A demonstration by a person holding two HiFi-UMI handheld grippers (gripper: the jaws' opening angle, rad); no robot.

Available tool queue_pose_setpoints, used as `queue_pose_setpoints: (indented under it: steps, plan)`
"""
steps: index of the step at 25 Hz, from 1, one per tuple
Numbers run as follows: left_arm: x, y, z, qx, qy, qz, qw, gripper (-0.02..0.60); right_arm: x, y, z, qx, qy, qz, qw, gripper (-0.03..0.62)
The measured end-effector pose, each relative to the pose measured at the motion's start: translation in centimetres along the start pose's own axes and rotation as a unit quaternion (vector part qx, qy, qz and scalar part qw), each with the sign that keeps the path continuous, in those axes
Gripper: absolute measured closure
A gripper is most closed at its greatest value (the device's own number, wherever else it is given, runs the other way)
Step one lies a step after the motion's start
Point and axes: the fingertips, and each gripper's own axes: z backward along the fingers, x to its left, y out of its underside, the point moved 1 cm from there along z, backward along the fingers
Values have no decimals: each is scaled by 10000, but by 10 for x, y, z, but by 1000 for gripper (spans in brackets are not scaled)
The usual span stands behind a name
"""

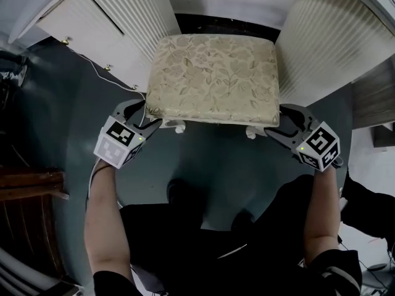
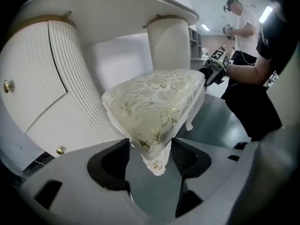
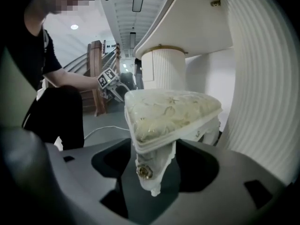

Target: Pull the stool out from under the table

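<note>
So the stool (image 1: 213,76) is a squarish cushioned thing, cream fabric with a pale gold leaf-and-flower pattern, sitting on a white carved frame with short curvy legs. There's a little gold rosette (image 3: 143,172) on the near right leg. It stands on the dark grey-green floor (image 1: 210,159), in the gap between the 2 white ribbed pedestals of the white table (image 1: 333,36). Its far edge is right at the dark opening under the tabletop, and most of the seat is out on the near side, in front of the person.

The left gripper (image 1: 147,113) has the near left corner of the seat between its jaws. They're spread pretty wide, and the ribbed pad (image 2: 183,156) sits just beside the fabric without visibly squeezing it.

The right gripper (image 1: 278,121) is the same deal on the near right corner. Its jaws are wide apart, cushion edge and leg top between them, with dark gaps either side of the leg.
</note>
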Motion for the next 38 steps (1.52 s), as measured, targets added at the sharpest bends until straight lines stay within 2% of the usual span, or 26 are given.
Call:
queue_pose_setpoints:
  steps: [1, 5, 8, 11, 14, 17, 21, 24, 28, 31, 34, 38]
  plan:
    - [-2, -1, -1, 43, -31, 2, 10000, 293, 2, -1, -2, 118, 59, -25, 9999, 277]
    - [-7, -4, 3, 650, -133, -84, 9978, 302, 5, -1, -5, 437, 388, -209, 9981, 301]
    - [-8, -2, 0, 967, 27, -98, 9953, 311, 8, -1, -2, 420, 423, -474, 9971, 313]
    - [-9, 0, 5, 1213, 274, -6, 9922, 314, 12, -3, -1, 576, 225, -542, 9966, 316]
    - [-2, -1, 1, 1217, 481, -61, 9914, 319, 10, -5, -4, 708, 258, -520, 9958, 318]
    - [11, -17, -21, 1121, 701, -182, 9910, 333, -16, -3, -3, 732, 430, -594, 9946, 319]
    - [12, -38, -28, 1483, 962, 105, 9842, 356, -66, -5, -13, 768, 19, -726, 9944, 318]
    - [11, -46, -30, 1631, 1026, 215, 9810, 364, -85, -6, -14, 895, -64, -792, 9928, 341]
    - [-7, -15, 5, 1810, 1125, 73, 9770, 365, -21, -3, 1, 1011, -240, -793, 9914, 358]
    - [-9, -10, 19, 1881, 1216, 90, 9745, 364, 11, -2, 10, 1190, -355, -648, 9901, 359]
    - [-1, -11, 17, 1873, 1269, 220, 9738, 365, 19, -4, 9, 1386, -593, -494, 9873, 356]
    - [2, -10, 20, 1760, 1669, 634, 9681, 374, 7, -7, 15, 1417, -700, -268, 9871, 333]
